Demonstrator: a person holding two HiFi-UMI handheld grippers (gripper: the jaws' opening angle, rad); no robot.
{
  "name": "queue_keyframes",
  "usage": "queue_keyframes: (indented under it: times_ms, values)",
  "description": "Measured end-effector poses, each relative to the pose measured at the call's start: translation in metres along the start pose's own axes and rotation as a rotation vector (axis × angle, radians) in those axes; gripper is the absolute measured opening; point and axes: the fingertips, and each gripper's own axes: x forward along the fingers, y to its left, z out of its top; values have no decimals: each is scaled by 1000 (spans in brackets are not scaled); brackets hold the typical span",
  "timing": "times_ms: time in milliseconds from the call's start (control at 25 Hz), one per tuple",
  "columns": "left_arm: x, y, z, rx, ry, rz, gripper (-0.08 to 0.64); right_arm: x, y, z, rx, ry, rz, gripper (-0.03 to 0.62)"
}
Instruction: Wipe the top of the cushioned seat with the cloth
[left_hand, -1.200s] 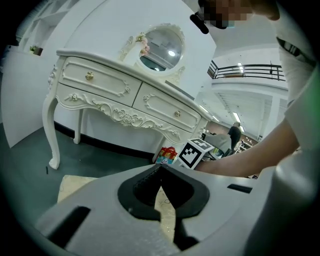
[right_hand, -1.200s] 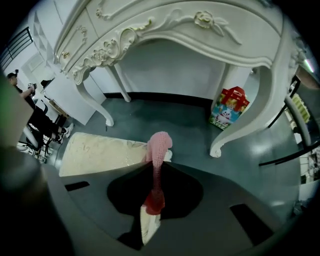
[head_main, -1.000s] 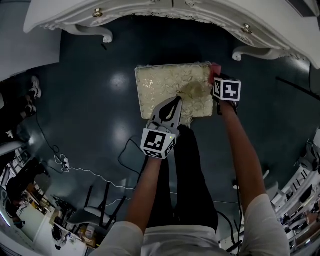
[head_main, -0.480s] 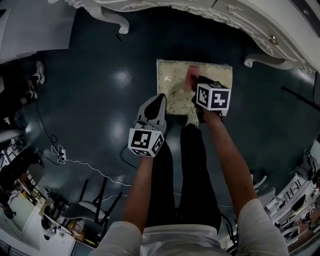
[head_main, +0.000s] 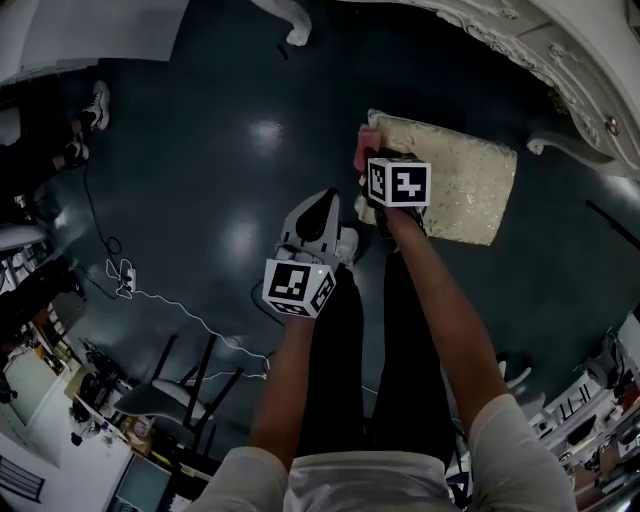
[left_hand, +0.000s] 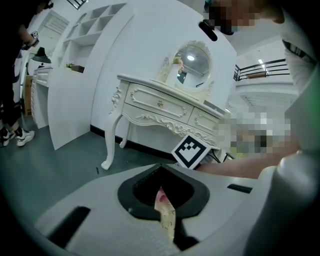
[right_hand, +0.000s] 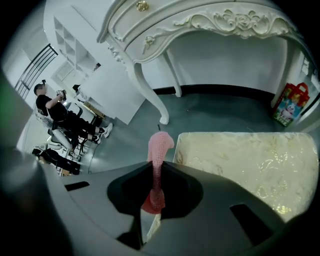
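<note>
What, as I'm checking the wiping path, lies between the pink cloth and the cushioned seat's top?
Nothing visible: the pink knitted cloth in the right gripper is at the edge of the bare cream patterned cushioned seat.

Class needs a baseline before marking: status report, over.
Right gripper shut on pink cloth, at edge of cushioned seat. Left gripper shut, empty, off the seat. Nothing seen blocking the top.
</note>
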Motion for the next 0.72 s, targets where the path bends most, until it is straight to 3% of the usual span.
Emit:
queue_keyframes:
  times_ms: [320,720]
  values:
    - [3,-2,-3,1,16,-16,14,2,-20,-8,44,30,-61,32]
    - [37,-61,-12,38,53,-111,14,-40,-76,-14,97,-17,-82,32]
